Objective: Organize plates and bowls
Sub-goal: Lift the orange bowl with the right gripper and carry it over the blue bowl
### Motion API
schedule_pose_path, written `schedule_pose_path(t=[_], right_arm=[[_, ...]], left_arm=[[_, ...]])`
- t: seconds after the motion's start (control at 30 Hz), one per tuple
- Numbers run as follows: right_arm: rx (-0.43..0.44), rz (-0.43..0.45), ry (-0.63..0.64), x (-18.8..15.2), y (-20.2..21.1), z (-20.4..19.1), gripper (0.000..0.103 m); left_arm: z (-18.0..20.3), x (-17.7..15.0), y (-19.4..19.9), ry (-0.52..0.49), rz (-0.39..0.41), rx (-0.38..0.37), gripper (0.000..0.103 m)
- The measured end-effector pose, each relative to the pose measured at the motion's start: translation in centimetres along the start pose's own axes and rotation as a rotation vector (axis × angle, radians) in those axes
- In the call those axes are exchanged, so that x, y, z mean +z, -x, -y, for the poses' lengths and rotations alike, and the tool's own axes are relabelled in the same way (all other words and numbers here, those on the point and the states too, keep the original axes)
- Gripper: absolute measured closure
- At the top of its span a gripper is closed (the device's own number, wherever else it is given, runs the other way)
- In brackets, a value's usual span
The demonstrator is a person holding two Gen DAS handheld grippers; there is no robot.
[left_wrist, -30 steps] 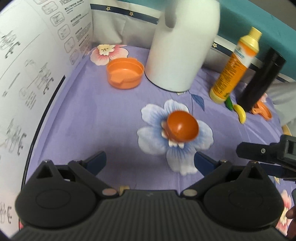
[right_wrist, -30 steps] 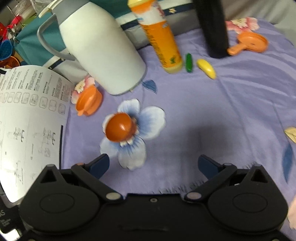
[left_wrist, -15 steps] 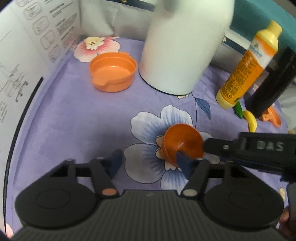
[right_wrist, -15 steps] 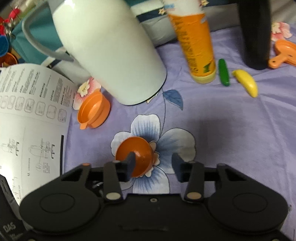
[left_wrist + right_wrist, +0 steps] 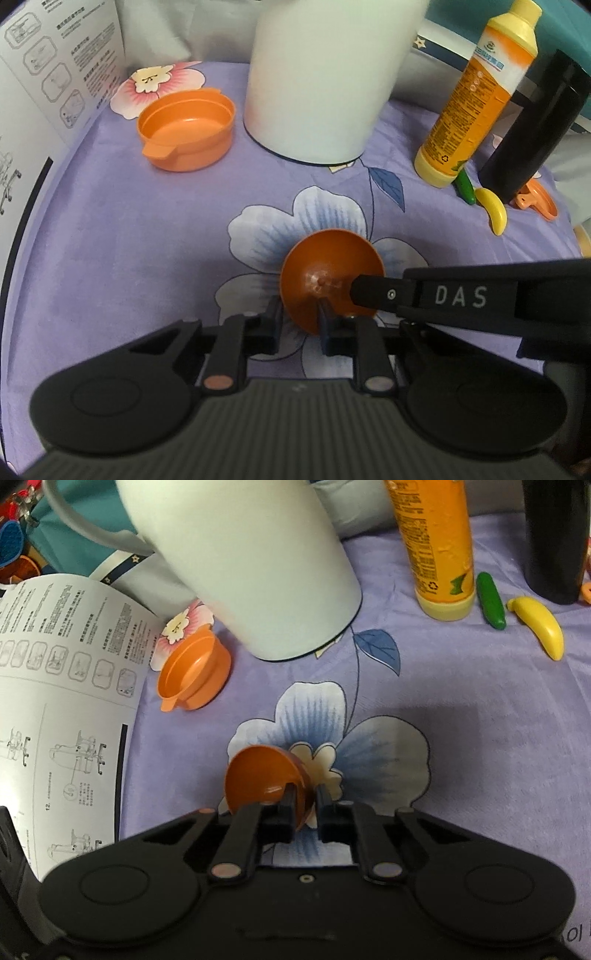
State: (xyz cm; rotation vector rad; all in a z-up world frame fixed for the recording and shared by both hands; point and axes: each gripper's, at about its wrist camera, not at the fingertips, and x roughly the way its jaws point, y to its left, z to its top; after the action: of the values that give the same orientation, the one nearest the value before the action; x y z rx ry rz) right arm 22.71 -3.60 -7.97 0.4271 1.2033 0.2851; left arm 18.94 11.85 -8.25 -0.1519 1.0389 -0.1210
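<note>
A small dark-orange bowl (image 5: pixel 330 273) (image 5: pixel 258 775) sits tilted on the blue flower of the purple cloth (image 5: pixel 110 240). My left gripper (image 5: pixel 300 319) is closing its jaws on the bowl's near rim, with one finger inside and one outside. In the left wrist view a finger (image 5: pixel 373 291) of the right gripper reaches in from the right into the bowl. In its own view my right gripper (image 5: pixel 306 805) is closing its jaws on the bowl's right wall. A larger light-orange bowl (image 5: pixel 186 129) (image 5: pixel 192 672) with a tab handle lies at the back left.
A white jug (image 5: pixel 325 74) (image 5: pixel 251 554) stands behind the bowl. An orange bottle (image 5: pixel 476 96), a black bottle (image 5: pixel 535 129), a toy banana (image 5: pixel 493 214), a green toy (image 5: pixel 465 186) and an orange scoop (image 5: pixel 537 197) are at the right. A printed sheet (image 5: pixel 55 701) stands at the left.
Both grippers came down and forward to the small bowl and went from wide open to closed on its rim. The bowl is now tipped up with its hollow showing.
</note>
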Motion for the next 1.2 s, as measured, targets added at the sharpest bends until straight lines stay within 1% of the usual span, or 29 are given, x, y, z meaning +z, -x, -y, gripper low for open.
schedule_pose_path(t=[0.27,0.5,0.8,0.97,1.2], right_arm=[[0.01,0.003,-0.017,-0.8,1.3,0.5,0.092],[0.011,0.008,-0.018,-2.3,3.6,0.9,0.092],[0.027,0.01,-0.042,-5.5,7.2,1.7,0.092],[0.042,0.014,-0.059,-7.5,9.3,2.2,0.092],[0.054,0.051,-0.054,-10.0,13.1,2.6,0.092]], left_arm=[[0.3,-0.6,0.9,0.01,-0.007,-0.012,0.084],[1.1,-2.2,2.7,0.007,-0.004,-0.032,0.084],[2.1,-5.0,6.1,0.016,-0.002,-0.068,0.084],[2.7,-6.7,8.4,0.003,0.003,-0.076,0.084],[4.1,-8.8,11.7,-0.022,0.025,-0.096,0.084]])
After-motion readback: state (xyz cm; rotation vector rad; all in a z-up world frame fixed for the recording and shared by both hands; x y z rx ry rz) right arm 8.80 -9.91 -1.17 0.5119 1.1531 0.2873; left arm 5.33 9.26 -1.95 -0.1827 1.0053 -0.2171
